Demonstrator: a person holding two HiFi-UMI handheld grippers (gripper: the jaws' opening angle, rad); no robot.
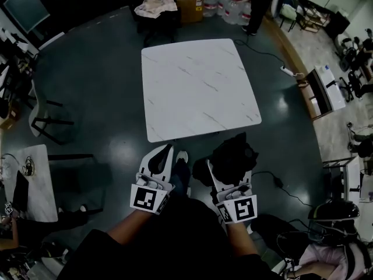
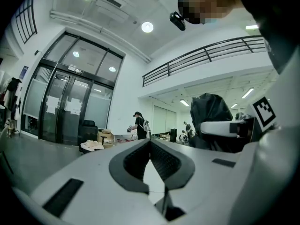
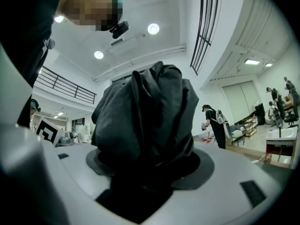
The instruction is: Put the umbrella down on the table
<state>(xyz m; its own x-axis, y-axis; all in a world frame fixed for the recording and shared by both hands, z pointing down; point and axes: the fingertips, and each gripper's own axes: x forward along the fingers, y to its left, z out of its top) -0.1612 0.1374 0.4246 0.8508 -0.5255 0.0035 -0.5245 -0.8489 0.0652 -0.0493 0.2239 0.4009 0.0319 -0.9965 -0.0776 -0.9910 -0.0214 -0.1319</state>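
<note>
A folded black umbrella [image 1: 234, 156] is clamped in my right gripper [image 1: 224, 169], just short of the near edge of the white marble table [image 1: 198, 86]. In the right gripper view the bunched black umbrella [image 3: 146, 111] fills the space between the jaws and stands up out of them. My left gripper [image 1: 166, 153] is beside it on the left, shut with nothing in it; in the left gripper view its jaws [image 2: 150, 159] meet at the tips. From there the umbrella [image 2: 213, 121] and the right gripper [image 2: 222, 128] show at the right. Both grippers hang over the dark floor.
Dark chairs [image 1: 49, 121] stand to the left, with a second small white table [image 1: 35, 182] at lower left. Boxes and water bottles [image 1: 224, 4] lie beyond the table. A power strip [image 1: 287, 70] and shelves [image 1: 323, 89] are at the right. A person [image 2: 139, 125] stands far off.
</note>
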